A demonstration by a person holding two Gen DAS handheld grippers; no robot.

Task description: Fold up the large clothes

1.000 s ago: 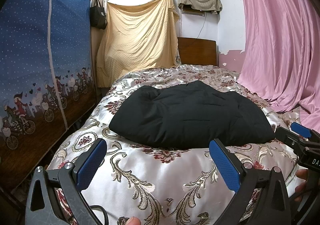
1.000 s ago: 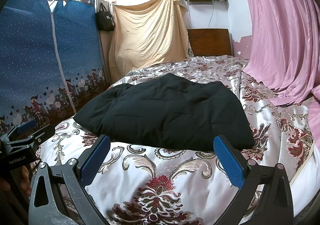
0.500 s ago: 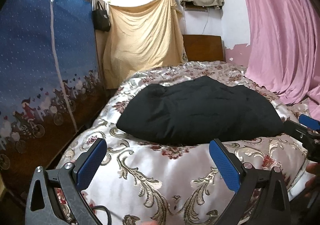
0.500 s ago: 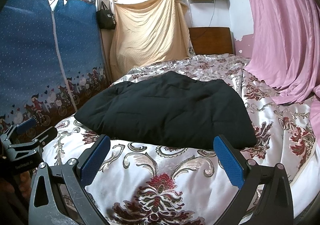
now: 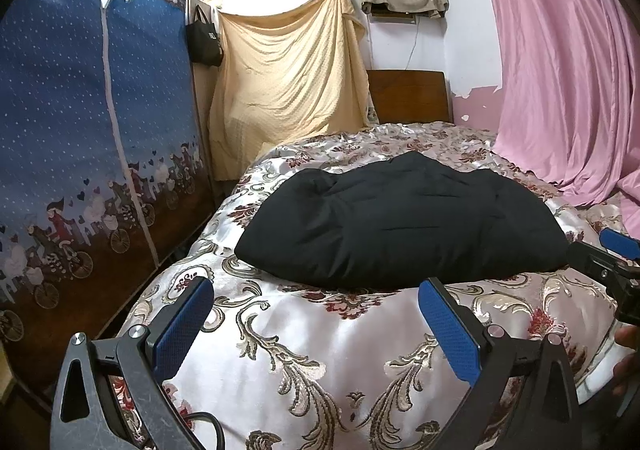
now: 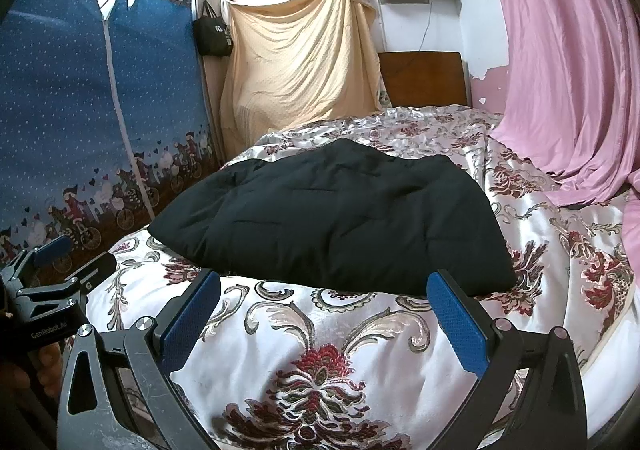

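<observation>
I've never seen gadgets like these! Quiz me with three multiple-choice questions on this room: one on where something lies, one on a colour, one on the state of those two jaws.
1. Where does the black padded garment lie?
A. On the floral bedspread
B. On the floor
C. Hung on the wall

2. What colour is the curtain on the right?
A. Green
B. Pink
C. White

3. How do the left gripper and right gripper stand?
A. Both clamped on the garment
B. One open, one shut
C. Both open, holding nothing

Answers: 1 A, it rests on the bedspread; 2 B, the drape is plainly pink; 3 C, each pair of jaws is spread wide, short of the garment.
</observation>
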